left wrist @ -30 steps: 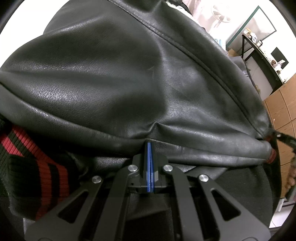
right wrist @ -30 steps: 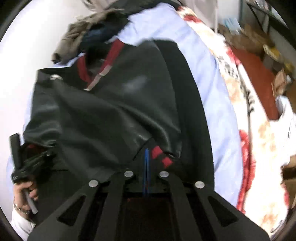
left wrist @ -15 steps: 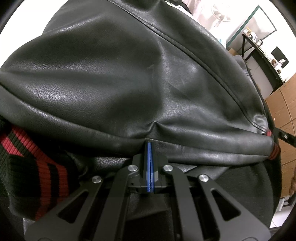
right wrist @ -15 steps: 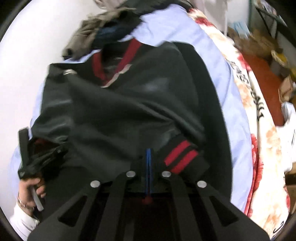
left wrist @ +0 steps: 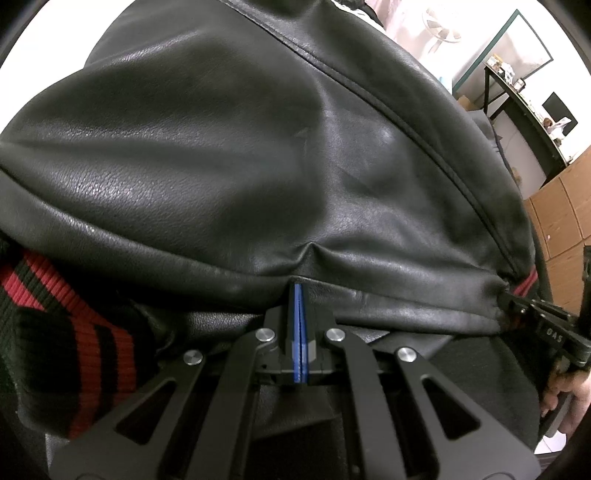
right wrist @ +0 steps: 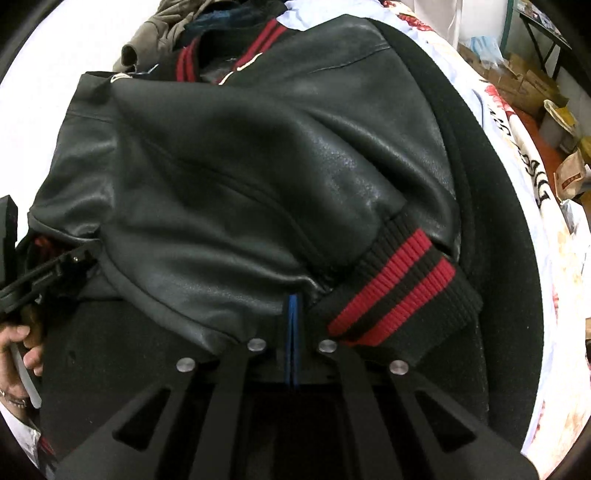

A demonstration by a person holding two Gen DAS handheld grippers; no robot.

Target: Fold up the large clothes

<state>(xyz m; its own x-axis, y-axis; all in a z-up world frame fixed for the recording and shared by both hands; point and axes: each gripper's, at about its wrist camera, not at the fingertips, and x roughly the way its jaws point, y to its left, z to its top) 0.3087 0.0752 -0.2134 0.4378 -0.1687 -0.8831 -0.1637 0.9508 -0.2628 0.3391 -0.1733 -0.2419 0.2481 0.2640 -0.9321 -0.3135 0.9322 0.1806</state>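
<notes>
A black leather jacket (left wrist: 258, 155) with red-and-black ribbed cuffs fills the left wrist view. My left gripper (left wrist: 298, 287) is shut on a fold of its leather, with one ribbed cuff (left wrist: 55, 332) bunched to the left. In the right wrist view the jacket (right wrist: 240, 177) lies on a bed. There my right gripper (right wrist: 293, 297) is shut on the sleeve's leather edge, right beside the striped cuff (right wrist: 402, 284). The left gripper (right wrist: 48, 273) shows at that view's left edge, and the right gripper (left wrist: 546, 326) at the left view's right edge.
The bed has a light blue sheet (right wrist: 458, 51) and a floral blanket (right wrist: 517, 122). Several other clothes (right wrist: 166, 33) are piled beyond the collar. Cardboard boxes and bags (right wrist: 546, 88) lie on the floor to the right. A dark desk (left wrist: 517, 96) and wooden cabinets (left wrist: 561, 214) stand farther off.
My right gripper has carried the sleeve and its cuff down and across the jacket body, closer to the left gripper; it now shows at the left view's edge. The left gripper has stayed put.
</notes>
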